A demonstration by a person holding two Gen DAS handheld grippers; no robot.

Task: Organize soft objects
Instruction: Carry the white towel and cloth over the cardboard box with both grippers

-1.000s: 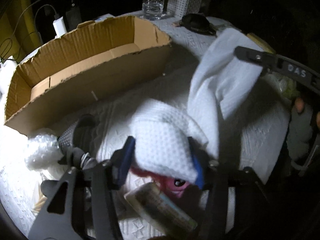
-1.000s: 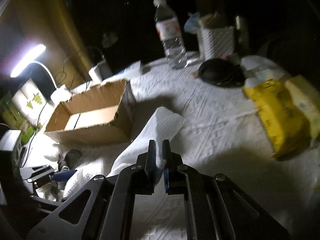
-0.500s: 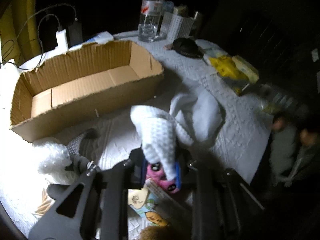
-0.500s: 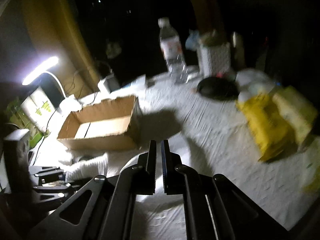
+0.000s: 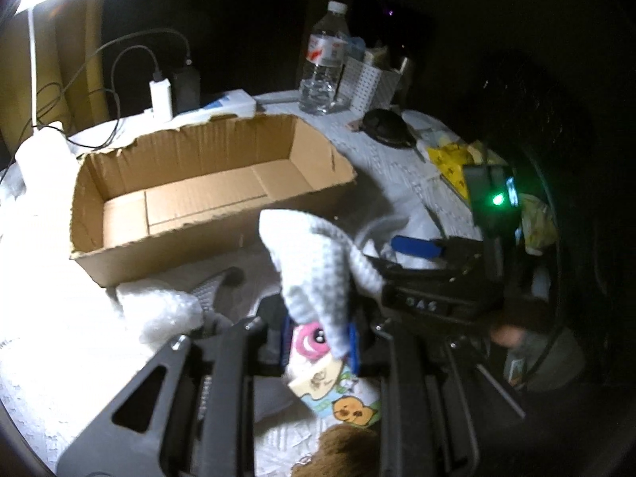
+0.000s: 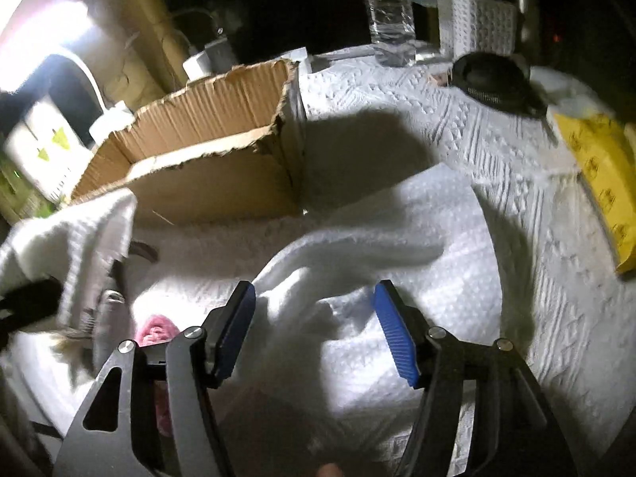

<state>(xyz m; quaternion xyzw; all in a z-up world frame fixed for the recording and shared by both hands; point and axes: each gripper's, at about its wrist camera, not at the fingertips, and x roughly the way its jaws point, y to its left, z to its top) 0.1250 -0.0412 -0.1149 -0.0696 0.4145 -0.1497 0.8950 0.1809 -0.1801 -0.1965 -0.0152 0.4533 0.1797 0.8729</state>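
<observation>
Two grippers work one white waffle-weave towel (image 5: 314, 262) on a table covered with an embossed white cloth (image 6: 497, 147). Left gripper (image 5: 318, 344): jaws clamped on a bunched corner of the towel, which stands up from the blue pads as a peak tilted toward the cardboard box (image 5: 198, 194). From that peak the towel's long axis runs down and to the right, toward the right gripper (image 6: 316, 330). Right gripper: its jaws have just been opening and now stand wide; a raised fold of the towel lies between the blue pads (image 6: 395, 338), which do not press on it. Beyond the fold the towel spreads flat on the cloth, beside the box's near corner. The box lies open-topped, long side toward the left gripper. Behind it stands a water bottle (image 5: 324, 63); a yellow packet (image 6: 604, 175) lies at the right. A pink plush toy (image 5: 310, 344) shows under the left jaws.
</observation>
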